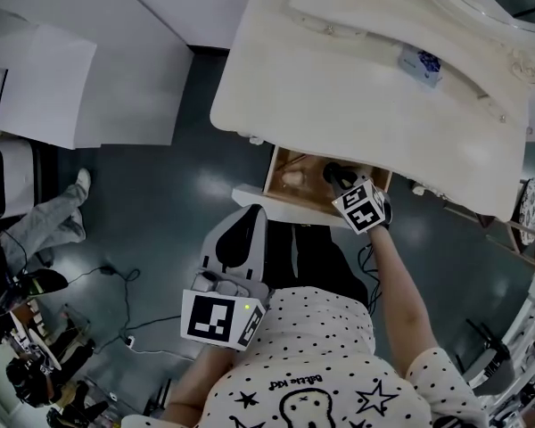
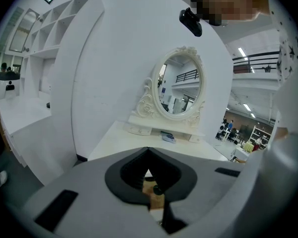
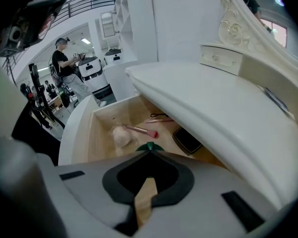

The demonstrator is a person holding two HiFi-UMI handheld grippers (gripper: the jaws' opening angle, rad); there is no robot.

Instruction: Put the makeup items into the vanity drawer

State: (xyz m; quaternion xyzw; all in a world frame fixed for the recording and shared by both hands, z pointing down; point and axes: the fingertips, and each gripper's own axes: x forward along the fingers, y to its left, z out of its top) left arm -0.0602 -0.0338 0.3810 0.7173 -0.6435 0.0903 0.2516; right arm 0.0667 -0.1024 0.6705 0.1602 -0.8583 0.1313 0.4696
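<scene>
The right tongs [image 1: 341,176] were pressed together, their tips inside the open vanity drawer [image 3: 78,133]. A small green piece [image 3: 150,146] showed right at the tips; whether it was pinched could not be told. Just beyond, on the wooden drawer floor, lay a pale puff [image 3: 120,136], a pink-tipped brush [image 3: 142,130] and a dark compact [image 3: 187,141], with bare wood along the left wall. The cream worktop [image 3: 218,103] overhung the drawer's rear closely. The left tongs [image 1: 246,214], also pressed together and empty, hung near the drawer front's left end. Farther back, a small packet [image 2: 168,137] lay before the oval mirror [image 2: 179,86].
</scene>
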